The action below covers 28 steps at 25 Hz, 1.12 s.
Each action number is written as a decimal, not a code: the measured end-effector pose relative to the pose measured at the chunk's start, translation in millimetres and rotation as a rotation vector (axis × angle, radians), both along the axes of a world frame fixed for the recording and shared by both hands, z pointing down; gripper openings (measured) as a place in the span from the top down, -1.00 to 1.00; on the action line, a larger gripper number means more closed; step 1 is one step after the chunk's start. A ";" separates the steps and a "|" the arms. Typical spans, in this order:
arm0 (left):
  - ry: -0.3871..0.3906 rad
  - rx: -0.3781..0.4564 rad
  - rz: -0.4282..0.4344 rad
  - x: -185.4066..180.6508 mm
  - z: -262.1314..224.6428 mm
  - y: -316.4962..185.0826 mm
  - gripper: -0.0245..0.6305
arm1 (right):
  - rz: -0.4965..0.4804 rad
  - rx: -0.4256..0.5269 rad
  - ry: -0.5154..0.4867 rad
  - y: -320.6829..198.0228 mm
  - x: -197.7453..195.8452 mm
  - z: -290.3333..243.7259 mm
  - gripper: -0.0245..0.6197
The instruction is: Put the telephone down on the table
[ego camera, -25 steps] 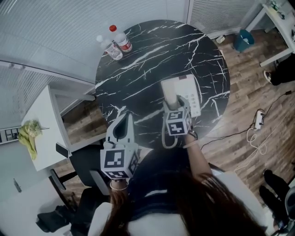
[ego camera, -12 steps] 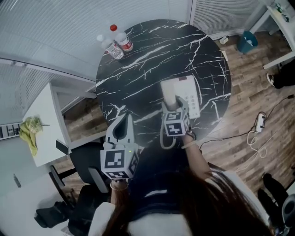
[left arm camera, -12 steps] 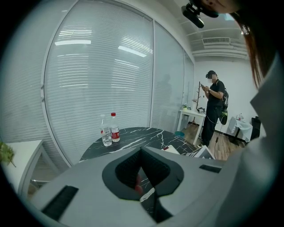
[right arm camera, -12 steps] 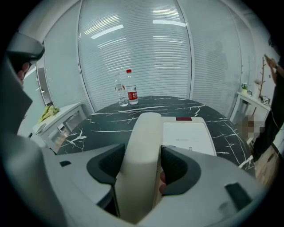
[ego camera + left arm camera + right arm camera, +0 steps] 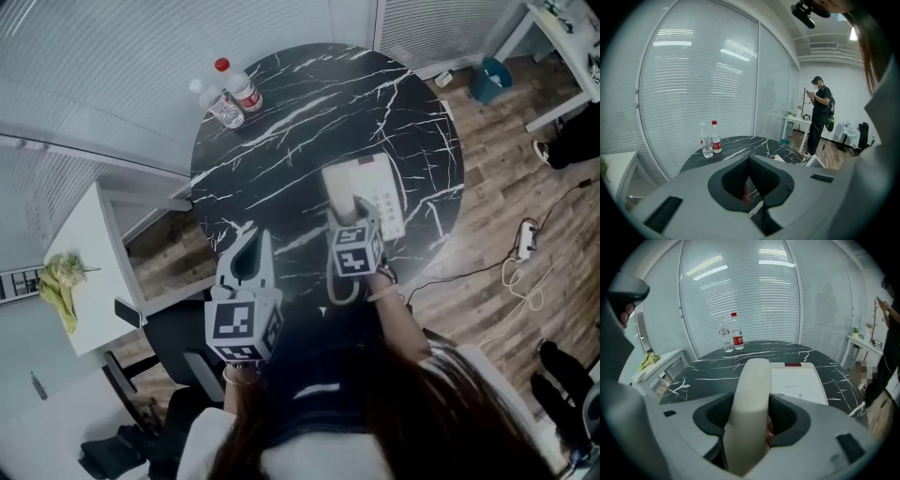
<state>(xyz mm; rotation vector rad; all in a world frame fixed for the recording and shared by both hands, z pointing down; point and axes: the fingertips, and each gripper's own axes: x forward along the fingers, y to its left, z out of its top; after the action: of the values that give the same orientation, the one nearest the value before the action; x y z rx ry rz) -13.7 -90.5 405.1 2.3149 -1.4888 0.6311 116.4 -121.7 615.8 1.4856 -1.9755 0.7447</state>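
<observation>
the right gripper's jaws had just been closing and were clamped on the handset, which seemed to lie on the base at the near right of the table. the left gripper hung near left, jaws together, empty. judging by this, only the grasp was made; lifting and laying the handset on the table remained.

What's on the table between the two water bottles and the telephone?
Nothing: only bare black marble table lies between the water bottles and the telephone, as the head view and right gripper view both show.
</observation>
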 end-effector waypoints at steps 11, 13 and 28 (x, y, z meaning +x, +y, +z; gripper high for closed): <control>0.036 0.012 0.053 -22.1 -3.3 -8.9 0.93 | 0.041 -0.025 0.044 2.4 1.6 -1.1 0.22; 0.041 0.014 0.055 -26.7 -3.4 -10.2 0.93 | 0.039 -0.026 0.064 3.5 2.9 -1.7 0.22; 0.087 0.032 0.075 -39.3 -11.8 -9.2 0.93 | 0.075 0.002 0.101 6.6 8.0 -19.4 0.23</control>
<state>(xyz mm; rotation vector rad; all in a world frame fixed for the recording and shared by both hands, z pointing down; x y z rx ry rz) -53.0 -99.7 393.3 2.3995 -1.3892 0.5225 124.5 -115.0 596.4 1.5746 -1.8548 0.6855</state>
